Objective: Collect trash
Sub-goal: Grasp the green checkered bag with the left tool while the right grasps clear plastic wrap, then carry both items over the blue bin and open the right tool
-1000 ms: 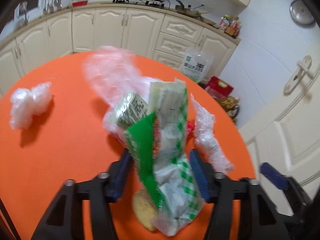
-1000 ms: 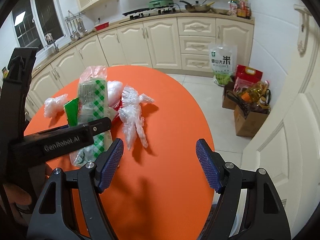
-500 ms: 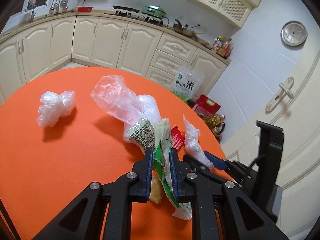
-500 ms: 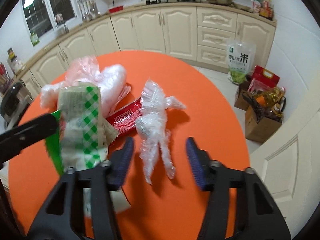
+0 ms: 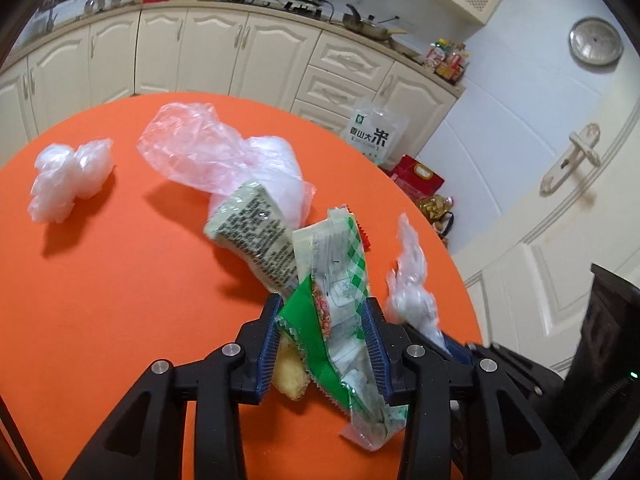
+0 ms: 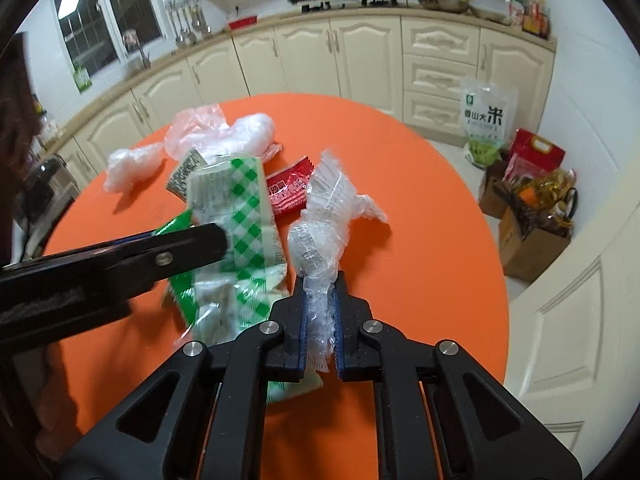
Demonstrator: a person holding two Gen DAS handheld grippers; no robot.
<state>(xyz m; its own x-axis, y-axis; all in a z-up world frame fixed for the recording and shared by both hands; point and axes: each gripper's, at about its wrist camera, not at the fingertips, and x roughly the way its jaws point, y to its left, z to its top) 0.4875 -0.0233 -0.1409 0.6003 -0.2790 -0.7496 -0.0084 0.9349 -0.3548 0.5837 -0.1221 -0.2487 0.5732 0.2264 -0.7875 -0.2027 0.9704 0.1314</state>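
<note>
My left gripper [image 5: 323, 320] is partly open around a bunch of green-checked snack wrappers [image 5: 340, 280], which stand between its blue pads above the orange round table [image 5: 100, 280]. The wrappers also show in the right wrist view [image 6: 236, 216]. My right gripper [image 6: 320, 312] is shut on a crumpled clear plastic wrap [image 6: 324, 216], which shows in the left wrist view [image 5: 412, 280] too. A red sachet [image 6: 290, 192] lies on the table behind both.
A pink-clear plastic bag [image 5: 208, 152] and a white plastic wad [image 5: 68, 172] lie farther back on the table. Cream kitchen cabinets [image 6: 360, 56] run behind. A rice bag [image 6: 484, 120] and boxes stand on the floor right. A white door [image 5: 560, 220] is at right.
My right gripper moved in and shut on the clear plastic wrap. My left gripper's jaws, closed tight on the wrappers half a second ago, have spread wider around them.
</note>
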